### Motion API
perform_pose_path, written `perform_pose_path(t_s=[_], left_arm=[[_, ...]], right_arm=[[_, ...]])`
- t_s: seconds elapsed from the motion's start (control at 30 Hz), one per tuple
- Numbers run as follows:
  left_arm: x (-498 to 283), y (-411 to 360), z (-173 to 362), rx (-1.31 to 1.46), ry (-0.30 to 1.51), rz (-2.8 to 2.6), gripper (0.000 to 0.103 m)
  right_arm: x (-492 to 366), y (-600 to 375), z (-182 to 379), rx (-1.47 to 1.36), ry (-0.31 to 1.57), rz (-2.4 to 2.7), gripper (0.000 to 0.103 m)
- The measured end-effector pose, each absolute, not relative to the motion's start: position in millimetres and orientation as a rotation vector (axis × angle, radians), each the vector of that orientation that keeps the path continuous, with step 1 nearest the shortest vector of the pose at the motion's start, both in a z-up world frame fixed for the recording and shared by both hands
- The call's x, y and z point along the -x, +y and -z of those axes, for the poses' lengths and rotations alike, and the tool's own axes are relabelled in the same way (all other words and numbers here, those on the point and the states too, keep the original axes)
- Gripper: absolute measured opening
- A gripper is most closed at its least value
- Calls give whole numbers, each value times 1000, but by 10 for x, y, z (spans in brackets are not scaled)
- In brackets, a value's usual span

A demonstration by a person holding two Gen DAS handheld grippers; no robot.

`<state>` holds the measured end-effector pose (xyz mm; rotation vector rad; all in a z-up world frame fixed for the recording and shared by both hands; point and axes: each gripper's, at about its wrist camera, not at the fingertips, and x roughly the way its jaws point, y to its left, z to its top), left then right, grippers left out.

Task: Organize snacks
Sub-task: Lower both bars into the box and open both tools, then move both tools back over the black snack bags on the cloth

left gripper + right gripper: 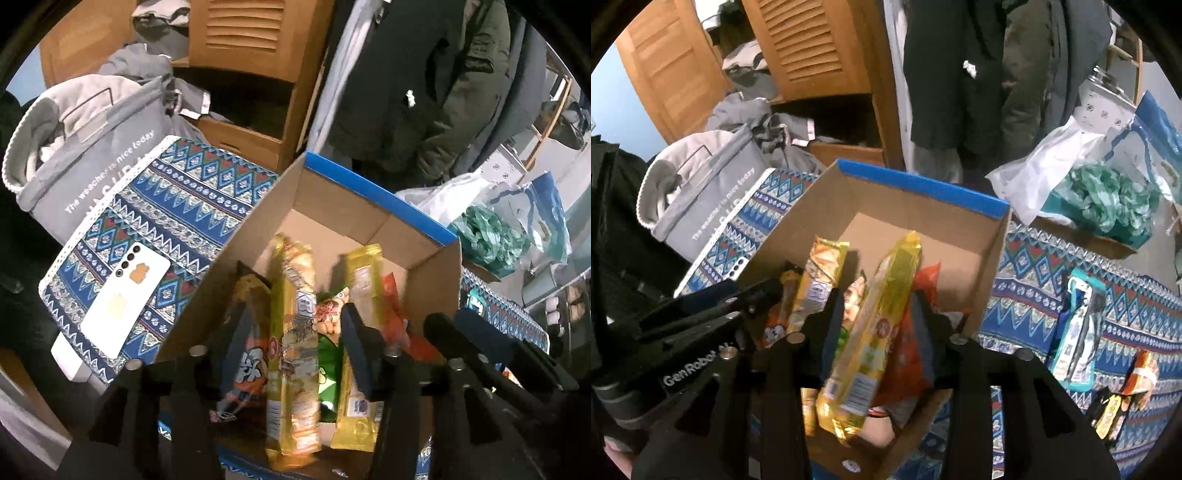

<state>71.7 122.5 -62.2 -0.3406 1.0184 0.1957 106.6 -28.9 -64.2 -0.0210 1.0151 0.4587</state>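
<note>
cardboard box (964,236): brown, rim edged in blue. tablecloth (1034,291): blue ground, banded with white, red and green zigzags and diamonds, white trim. snack packets in the box: a yellow packet (871,343), a second yellow packet (291,354), an orange-red packet (908,354), a green packet (328,373). phone (118,310): white back, black lenses. fabric bin (92,147): grey, lettered in white. cupboard (812,48): orange-brown wood.
</note>
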Motion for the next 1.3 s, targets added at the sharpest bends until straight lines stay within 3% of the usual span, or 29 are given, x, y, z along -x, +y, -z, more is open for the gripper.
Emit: perform_pose_path(t_s=[0.27,0.6,1.3], left_arm=[[-696,1199,610,357,1041,-175,56],[-652,1064,508,326,1024,-153,65],[-617,274,498,207,1072,-18,73]], right_arm=[[-1058,-408,622,7,1013,-431,56],[-1022,-600,583,3,1006,-392,65],[-821,-1446,601,-8,1022,-270,73]])
